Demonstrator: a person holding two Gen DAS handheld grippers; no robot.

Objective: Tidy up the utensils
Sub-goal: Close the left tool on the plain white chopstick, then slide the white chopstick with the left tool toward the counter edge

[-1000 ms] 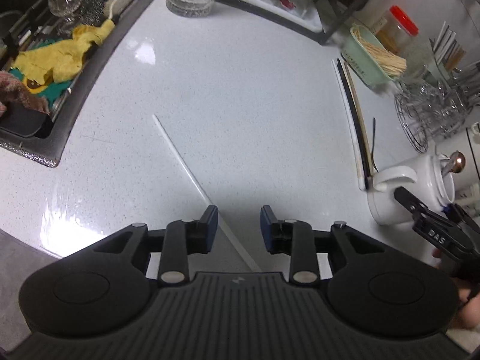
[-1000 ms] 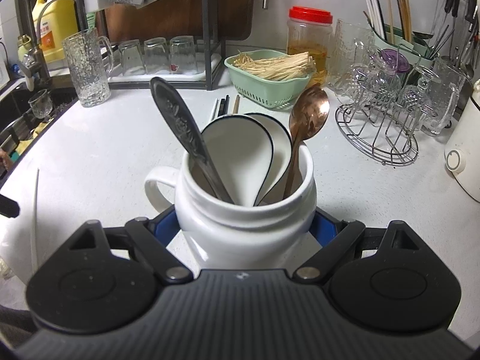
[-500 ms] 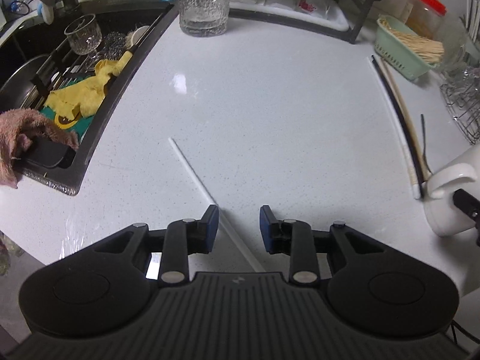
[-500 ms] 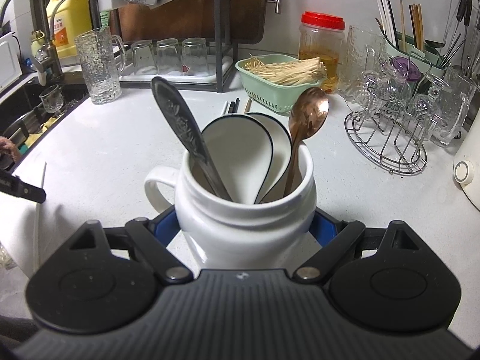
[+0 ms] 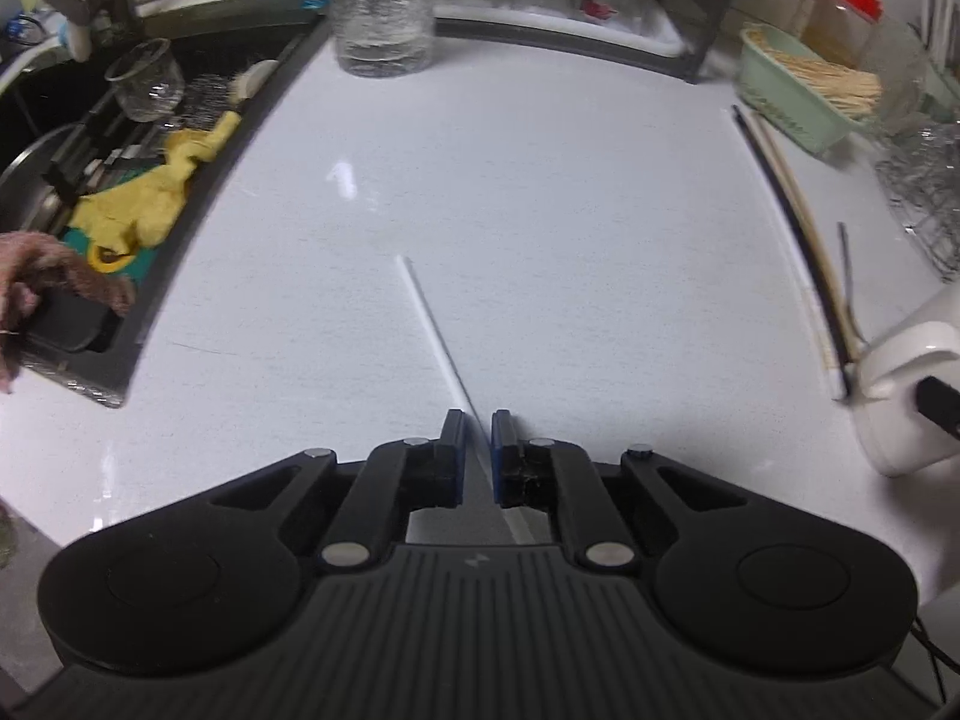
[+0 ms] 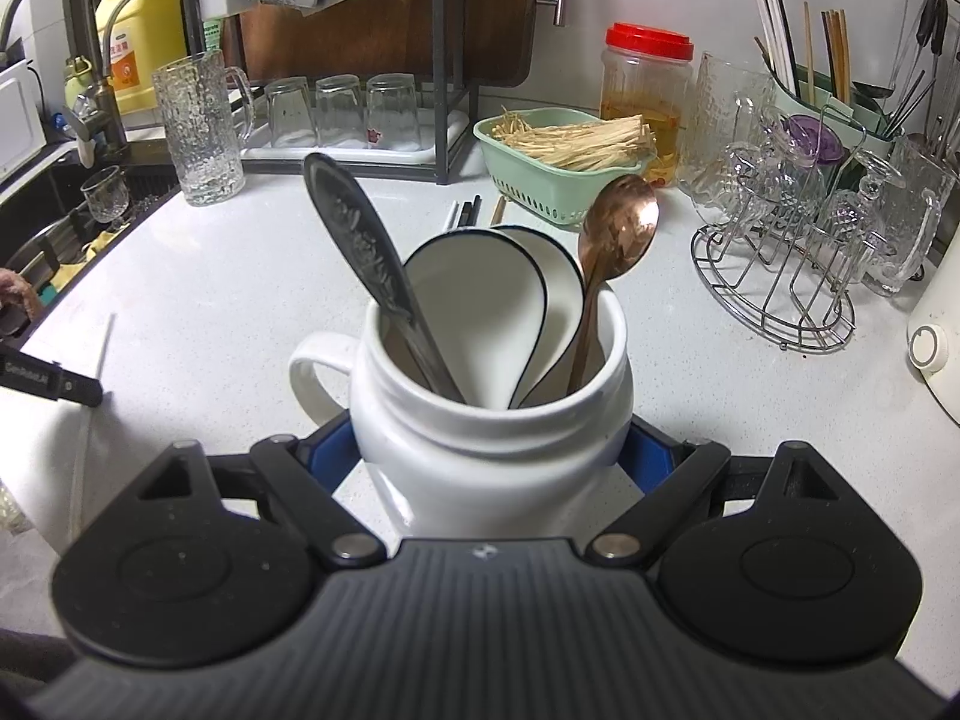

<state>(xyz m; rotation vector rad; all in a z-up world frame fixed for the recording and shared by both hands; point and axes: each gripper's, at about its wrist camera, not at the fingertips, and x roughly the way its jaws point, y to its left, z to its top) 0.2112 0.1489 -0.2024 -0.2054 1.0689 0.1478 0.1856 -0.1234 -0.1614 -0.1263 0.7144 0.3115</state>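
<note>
A thin white chopstick [image 5: 429, 318] lies alone on the white counter [image 5: 540, 180]. Its near end runs between the fingertips of my left gripper [image 5: 477, 438]. The jaws are closing on it, with a slim gap still showing on each side. My right gripper [image 6: 493, 453] is shut on a white ceramic jar with a handle [image 6: 480, 480], also seen in the left wrist view as the jar [image 5: 900, 384]. The jar holds a grey metal spoon [image 6: 360, 240], two white ceramic spoons [image 6: 480, 312] and a copper spoon [image 6: 618, 228]. More chopsticks [image 5: 798, 228] lie in a row beside the jar.
A sink [image 5: 90, 180] with cloths and a glass borders the counter's left edge. At the back stand a tall glass mug [image 5: 384, 0], a dish rack and a green basket [image 5: 798, 90]. A wire rack of glasses [image 6: 780, 276] and a white appliance [image 6: 936, 330] stand to the right.
The left jaws have drawn in from a wide gap to a narrow one around the white chopstick, and the left gripper has come down closer to it. The right gripper has kept still on the jar.
</note>
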